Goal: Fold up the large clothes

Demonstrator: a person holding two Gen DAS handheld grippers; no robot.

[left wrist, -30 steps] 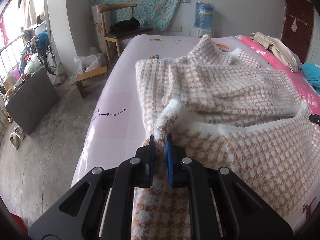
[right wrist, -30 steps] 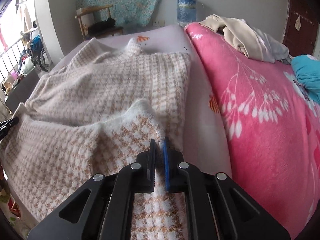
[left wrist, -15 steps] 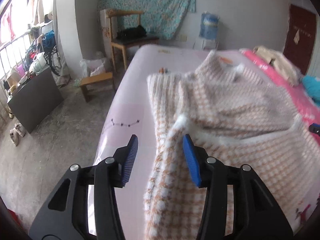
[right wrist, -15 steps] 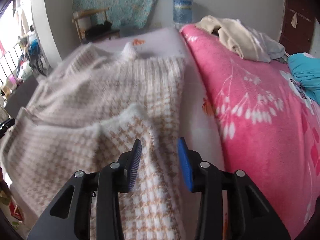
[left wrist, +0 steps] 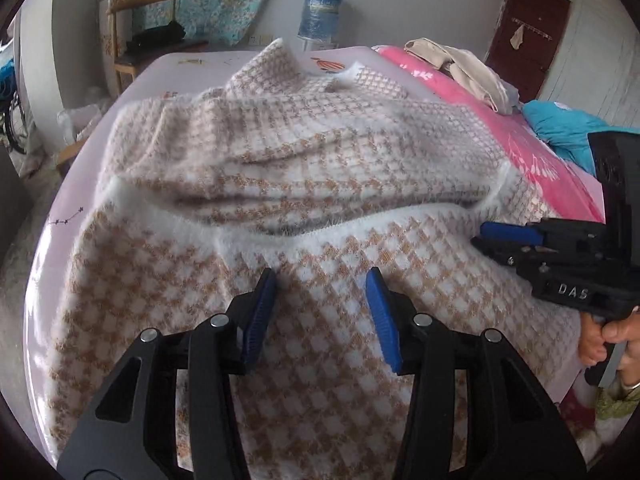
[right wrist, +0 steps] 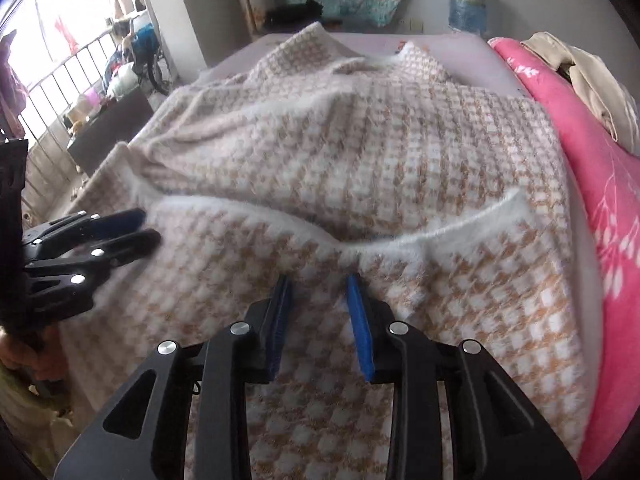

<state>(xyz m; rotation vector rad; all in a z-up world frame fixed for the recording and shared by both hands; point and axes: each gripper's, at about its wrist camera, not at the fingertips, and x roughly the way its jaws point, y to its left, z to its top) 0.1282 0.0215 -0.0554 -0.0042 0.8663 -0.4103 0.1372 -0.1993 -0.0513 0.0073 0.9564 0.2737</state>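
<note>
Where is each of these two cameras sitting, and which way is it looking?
Left wrist: rides the left tool, looking down along its open fingers at the checked sweater; the right tool and a hand show at right.
Right wrist: rides the right tool, fingers apart; the left tool shows at left.
Shared: sweater, pink blanket, water jug.

pink blanket point(left wrist: 556, 160), water jug point(left wrist: 322, 14), chair point(left wrist: 136, 36)
</note>
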